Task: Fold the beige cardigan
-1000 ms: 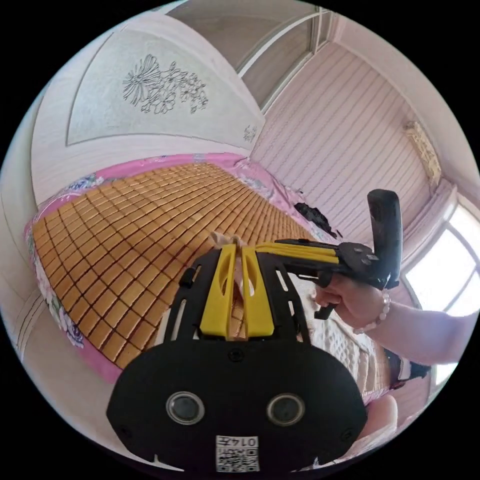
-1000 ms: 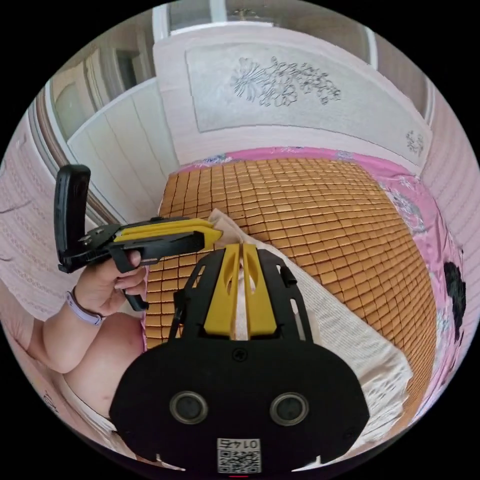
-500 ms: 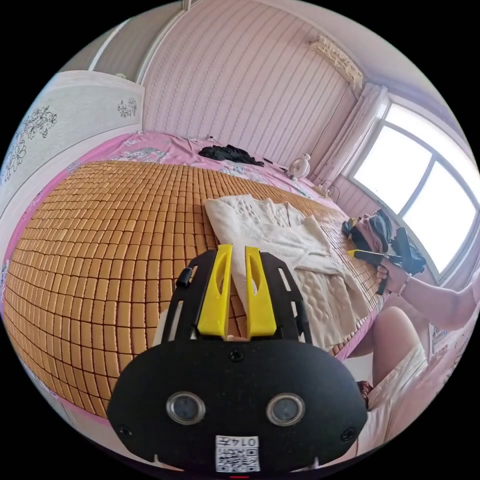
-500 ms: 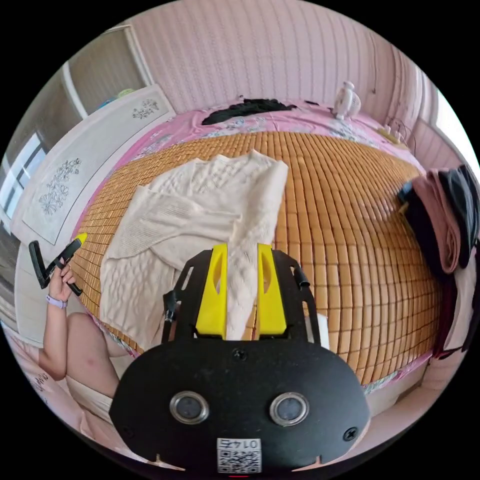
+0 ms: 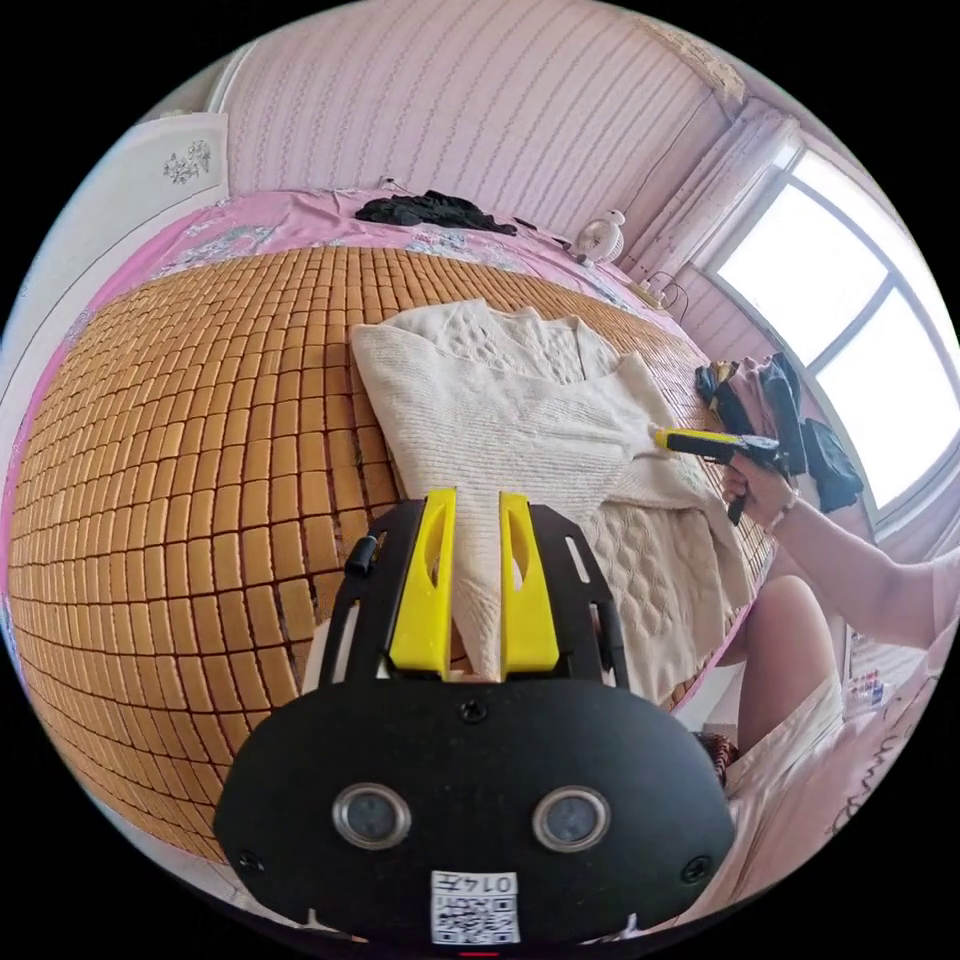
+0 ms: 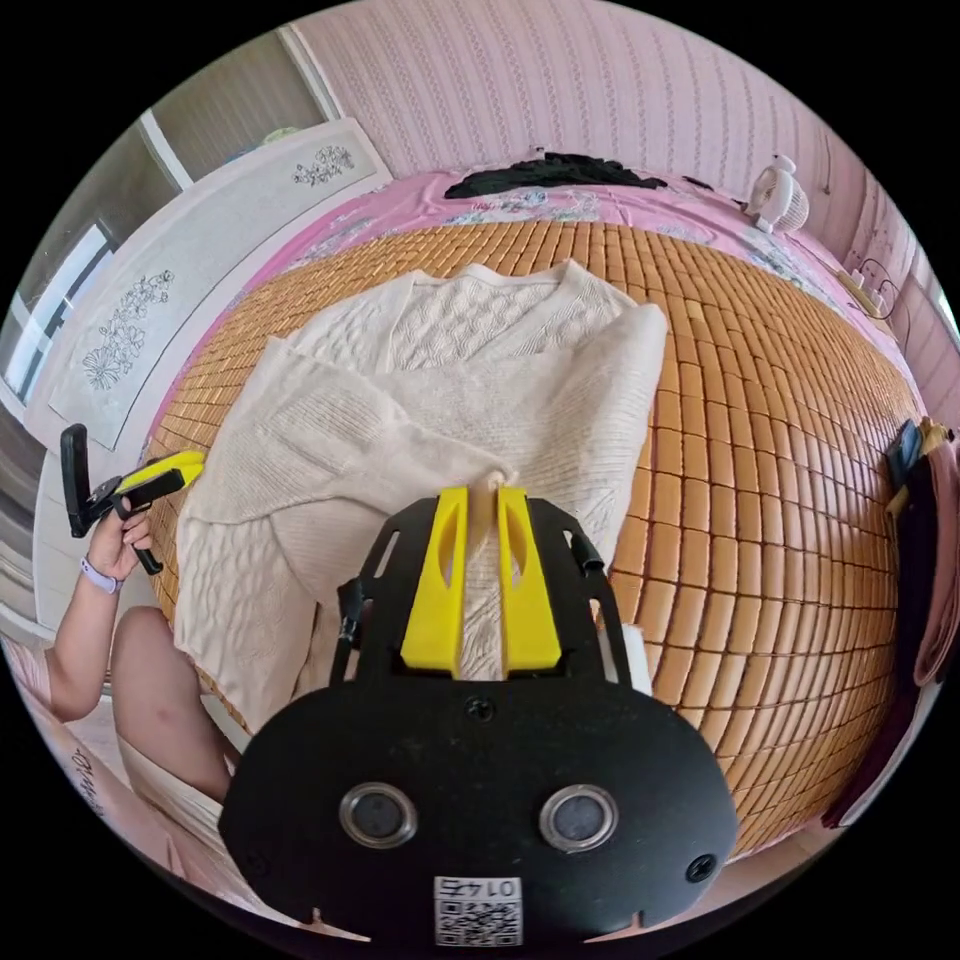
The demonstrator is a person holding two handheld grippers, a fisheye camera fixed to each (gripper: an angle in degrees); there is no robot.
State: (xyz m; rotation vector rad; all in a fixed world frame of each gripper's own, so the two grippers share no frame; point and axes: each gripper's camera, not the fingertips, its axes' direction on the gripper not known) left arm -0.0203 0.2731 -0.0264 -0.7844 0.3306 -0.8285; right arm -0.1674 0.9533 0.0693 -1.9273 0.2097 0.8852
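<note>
You are pinching a fold of the cream cable-knit beige cardigan (image 6: 430, 400) between the closed jaws of your right tool (image 6: 483, 495), apparently carrying a sleeve across the body. Your left tool (image 5: 470, 500) is hovering with its jaws parted over the garment's near hem, gripping nothing. Next, you probably need to lay that sleeve flat. The cardigan is lying spread, sleeves crossed, near the front edge of the bed's woven bamboo mat (image 6: 760, 420).

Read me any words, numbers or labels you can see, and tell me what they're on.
Left tool: a sticker with a code square and tiny characters, not legible.
Right tool: the same kind of sticker, not legible.
Pink fabric beside the person: dark writing, blurred.
Beige cardigan: no text.
</note>
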